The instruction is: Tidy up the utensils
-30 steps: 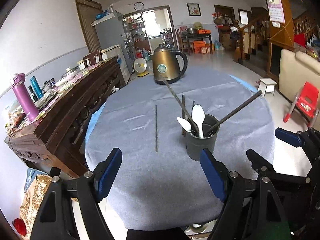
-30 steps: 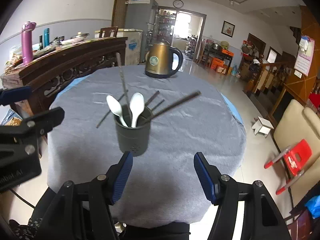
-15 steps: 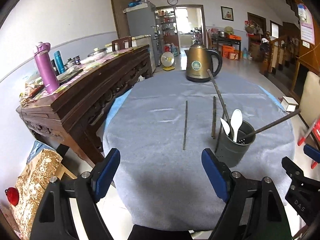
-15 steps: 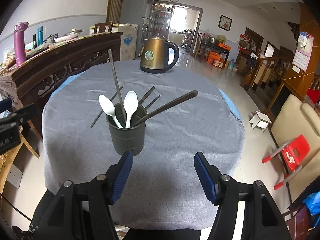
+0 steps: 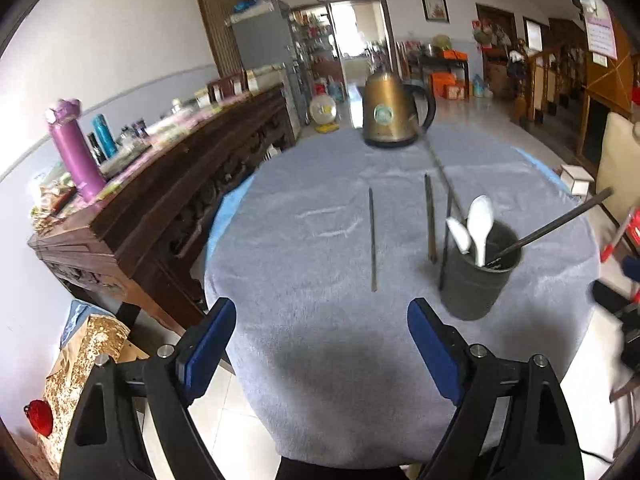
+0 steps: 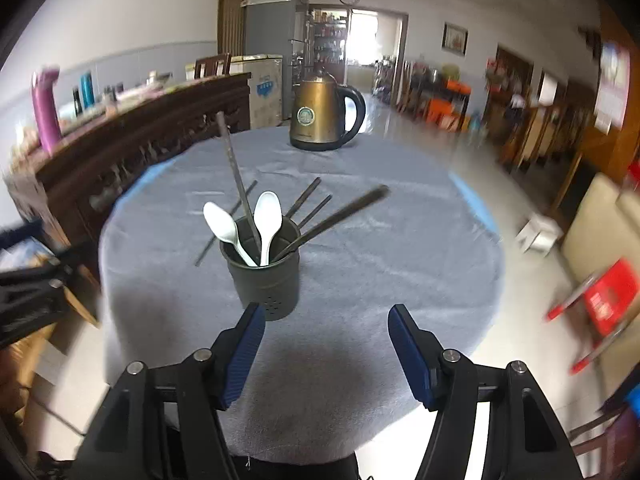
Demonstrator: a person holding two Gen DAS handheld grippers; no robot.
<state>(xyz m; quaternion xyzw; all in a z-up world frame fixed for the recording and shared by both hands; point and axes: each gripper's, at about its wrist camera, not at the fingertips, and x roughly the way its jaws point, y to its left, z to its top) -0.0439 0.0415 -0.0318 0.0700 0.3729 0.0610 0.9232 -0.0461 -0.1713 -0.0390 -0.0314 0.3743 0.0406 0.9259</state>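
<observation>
A dark grey utensil holder (image 5: 476, 276) (image 6: 266, 278) stands on the round table with a grey cloth (image 5: 320, 340) (image 6: 380, 264). It holds two white spoons (image 5: 478, 226) (image 6: 266, 220) and two dark chopsticks that lean outward. Three more dark chopsticks lie flat on the cloth: one alone (image 5: 372, 240) (image 6: 226, 226) and two beside the holder (image 5: 430, 216) (image 6: 304, 196). My left gripper (image 5: 320, 344) is open and empty over the near table edge, left of the holder. My right gripper (image 6: 326, 348) is open and empty, just in front of the holder.
A gold electric kettle (image 5: 386, 114) (image 6: 322, 116) stands at the table's far side. A dark wooden sideboard (image 5: 160, 176) with a purple bottle (image 5: 74, 148) runs along the left. A red child's chair (image 6: 600, 300) and a beige sofa (image 6: 600, 216) are on the right.
The left gripper has moved closer to the table and swung a little right. The right gripper has moved a little forward toward the holder. Nothing on the table has moved.
</observation>
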